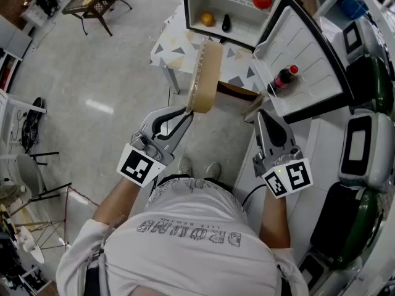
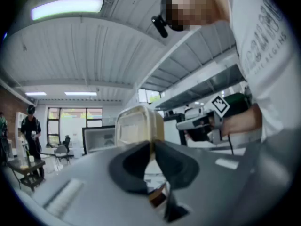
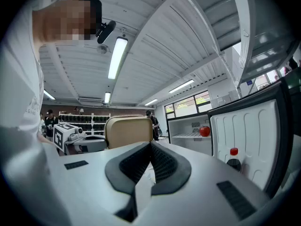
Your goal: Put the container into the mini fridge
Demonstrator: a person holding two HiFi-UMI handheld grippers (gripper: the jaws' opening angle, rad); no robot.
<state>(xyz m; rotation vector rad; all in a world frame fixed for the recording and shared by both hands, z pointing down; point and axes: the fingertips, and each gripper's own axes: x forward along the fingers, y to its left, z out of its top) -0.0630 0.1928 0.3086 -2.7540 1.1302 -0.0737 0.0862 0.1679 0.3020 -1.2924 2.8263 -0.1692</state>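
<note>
From the head view, the left claw [image 1: 187, 111] is clenched on the lower edge of the tan container [image 1: 206, 76], which stands on edge above the floor [image 1: 111, 73], held out in front of the person and short of the mini fridge [image 1: 229, 8]. The fridge stands on a patterned tabletop [image 1: 165, 45], and its door [image 1: 305, 60] is swung wide with a red-capped bottle [image 1: 284, 78] in the door rack. An orange fruit [image 1: 207, 19] and a red fruit [image 1: 262, 0] lie inside. The right claw [image 1: 261, 115] hangs beside the container, apart from it. In the left gripper view, the two pads pinch the container's thin rim between them, and the container's body rises just beyond the tips. In the right gripper view, the pads are pressed together with nothing between them; the container shows to the left of the tips, the open fridge to the right.
</note>
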